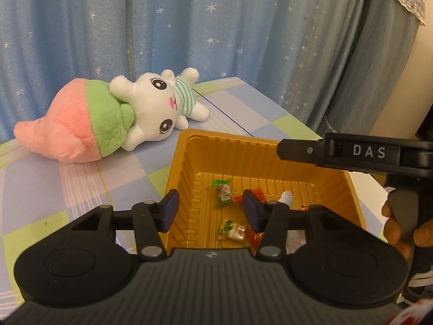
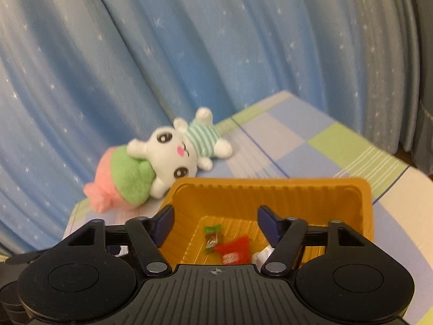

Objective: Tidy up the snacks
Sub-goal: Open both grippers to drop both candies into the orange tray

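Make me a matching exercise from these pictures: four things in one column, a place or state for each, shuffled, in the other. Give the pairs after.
Things
1. tray
2. plush rabbit
3. green-wrapped candy
4. left gripper

Places or states
A. lying on its side on the checked cloth, by the curtain
B. inside the tray, on its floor
C. jaws apart, nothing between the pads
D. orange, on the cloth, holding several sweets

Pairs: 1-D, 2-A, 3-B, 4-C
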The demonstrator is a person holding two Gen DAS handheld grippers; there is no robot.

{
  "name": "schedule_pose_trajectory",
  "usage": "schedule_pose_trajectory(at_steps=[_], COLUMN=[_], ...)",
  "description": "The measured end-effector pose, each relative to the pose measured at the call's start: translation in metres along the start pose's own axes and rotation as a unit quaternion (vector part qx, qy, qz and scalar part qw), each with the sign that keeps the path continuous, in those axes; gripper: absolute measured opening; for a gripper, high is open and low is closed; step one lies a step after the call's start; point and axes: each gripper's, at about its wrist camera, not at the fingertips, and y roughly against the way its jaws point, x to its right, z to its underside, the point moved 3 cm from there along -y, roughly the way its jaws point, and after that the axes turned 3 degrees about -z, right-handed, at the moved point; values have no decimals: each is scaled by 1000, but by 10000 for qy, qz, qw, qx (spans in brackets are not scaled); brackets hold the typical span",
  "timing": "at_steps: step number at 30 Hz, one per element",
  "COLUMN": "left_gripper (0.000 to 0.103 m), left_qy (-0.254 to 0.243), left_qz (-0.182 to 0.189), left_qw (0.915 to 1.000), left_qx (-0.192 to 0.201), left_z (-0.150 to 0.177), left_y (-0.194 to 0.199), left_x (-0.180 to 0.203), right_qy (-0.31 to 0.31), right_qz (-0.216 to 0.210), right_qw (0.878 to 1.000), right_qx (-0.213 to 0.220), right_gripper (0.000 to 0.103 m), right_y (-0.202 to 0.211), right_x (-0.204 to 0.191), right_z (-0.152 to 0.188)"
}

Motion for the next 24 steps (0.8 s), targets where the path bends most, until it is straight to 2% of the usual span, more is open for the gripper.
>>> schedule_pose_trajectory(at_steps=[10,15,20,24], left_gripper=[68,69,77,77], left_qy=[244,358,440,498], left_qz=[-166,-275,-335,-419], left_qw=[9995,9989,9984,9979], left_qx=[68,106,73,23], left_z=[9,20,33,47], left_y=[37,60,84,101], left_x=[-5,-6,-2,2], right_qy=[-95,-80,16,98], right_qz=[-50,-39,-28,-39], right_qw=[9999,9999,9999,9998], right_qx=[-115,-102,-97,-142], right_gripper=[79,80,81,82], right_y=[31,56,84,105], right_x=[0,-1,-4,-5], right_z=[11,21,33,46])
